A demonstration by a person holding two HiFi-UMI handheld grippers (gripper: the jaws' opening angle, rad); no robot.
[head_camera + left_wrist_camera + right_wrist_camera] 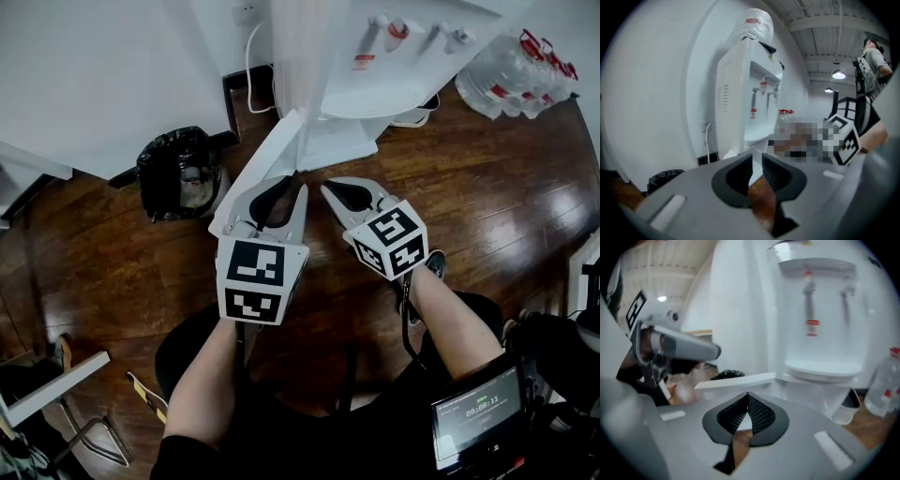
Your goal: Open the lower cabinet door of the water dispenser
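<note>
**Water dispenser: lower cabinet door standing open**

The lower cabinet door (267,164) is seen angled out from the water dispenser (375,84) over the wooden floor (112,253). Its free end is covered by the left gripper (286,187), and the cabinet interior cannot be made out. The left gripper's fingers are parted by a narrow slit, with nothing grasped. The right gripper (330,187) is clenched tip to tip, empty. The dispenser's top is cut off. A black bin bag (178,173) is noted near the door.

Wood floor (112,253) w/ dispenser (389,89), black bin (178,173), water-bottle pack (516,70)
</note>
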